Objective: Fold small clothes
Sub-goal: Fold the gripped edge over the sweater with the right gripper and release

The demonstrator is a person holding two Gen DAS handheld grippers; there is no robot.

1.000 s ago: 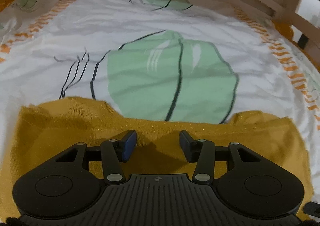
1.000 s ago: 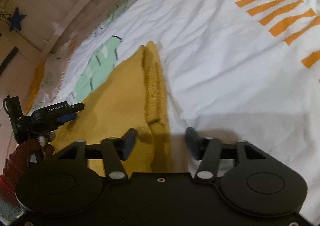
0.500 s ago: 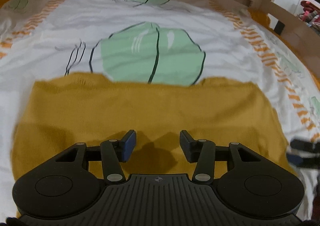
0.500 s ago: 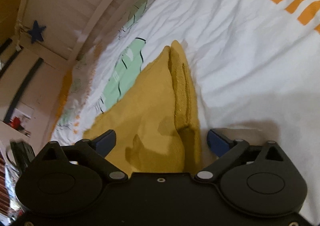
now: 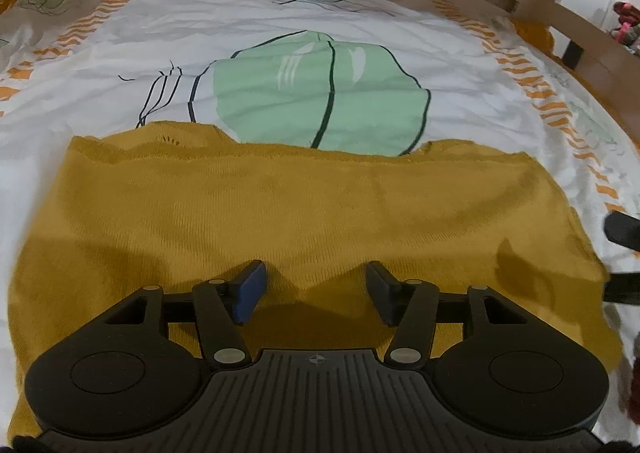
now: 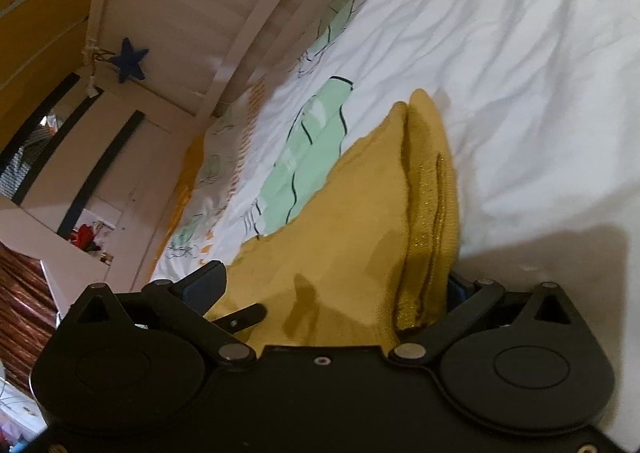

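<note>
A mustard-yellow knitted garment (image 5: 304, 213) lies spread flat on a bed covered by a white sheet (image 5: 100, 65) printed with green leaf shapes and orange stripes. The left gripper (image 5: 316, 289) hovers low over the garment's near edge, its jaws wide apart and holding nothing. The right gripper (image 6: 332, 289) sits at the garment's thick folded side edge (image 6: 430, 221), its jaws spread wide with the cloth between them, not clamped.

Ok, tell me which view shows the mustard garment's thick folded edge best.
The right wrist view: the mustard garment shows its thick folded edge running into the open right gripper. The left wrist view shows only its flat top, the edge unseen.
</note>
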